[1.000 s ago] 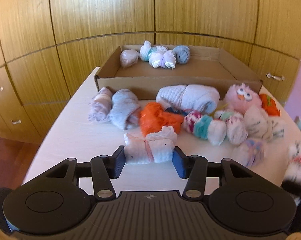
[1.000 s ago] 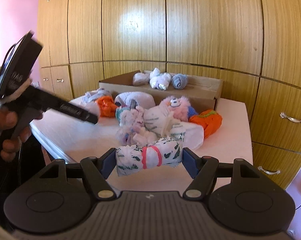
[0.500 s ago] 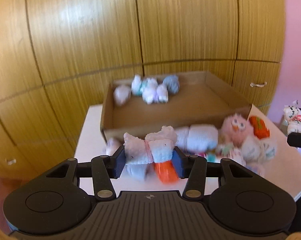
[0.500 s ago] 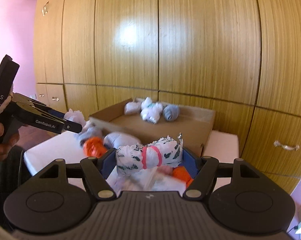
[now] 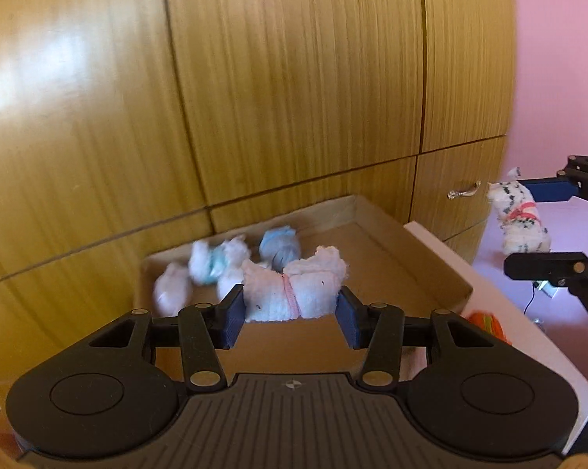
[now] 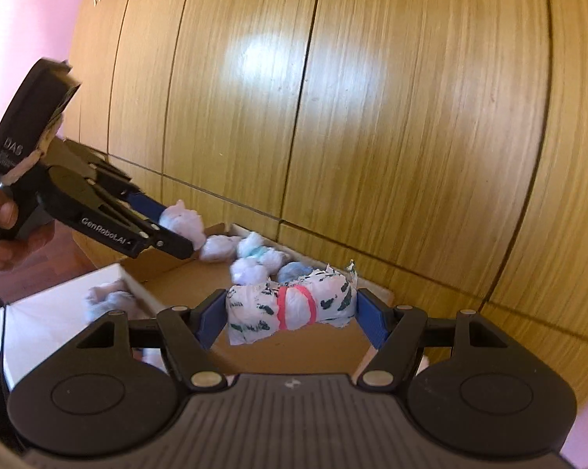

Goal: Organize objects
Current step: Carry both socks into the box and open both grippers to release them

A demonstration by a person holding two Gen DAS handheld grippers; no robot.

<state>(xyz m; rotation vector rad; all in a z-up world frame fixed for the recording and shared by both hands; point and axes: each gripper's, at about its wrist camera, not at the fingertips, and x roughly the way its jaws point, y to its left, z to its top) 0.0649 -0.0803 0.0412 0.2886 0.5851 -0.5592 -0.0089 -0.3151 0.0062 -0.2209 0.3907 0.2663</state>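
Observation:
My left gripper (image 5: 290,314) is shut on a white fluffy sock roll with a pink band (image 5: 294,293) and holds it above the near part of the cardboard box (image 5: 411,265). My right gripper (image 6: 290,318) is shut on a white sock roll with dark marks and a red band (image 6: 290,306), also in the air over the box (image 6: 317,348). Several rolled socks (image 5: 215,265) lie at the box's far end. The right gripper and its roll (image 5: 522,219) show at the right of the left wrist view. The left gripper (image 6: 176,230) shows at the left of the right wrist view.
The box sits on a white table (image 5: 489,285) against wooden cabinet doors (image 5: 294,78). An orange sock (image 5: 487,322) lies on the table by the box's right corner. Pale sock rolls (image 6: 110,301) lie on the table left of the box. A drawer handle (image 5: 463,191) sticks out at the right.
Both grippers rose and moved forward from the table pile to over the box, each still holding its sock roll. The pile has dropped out of view.

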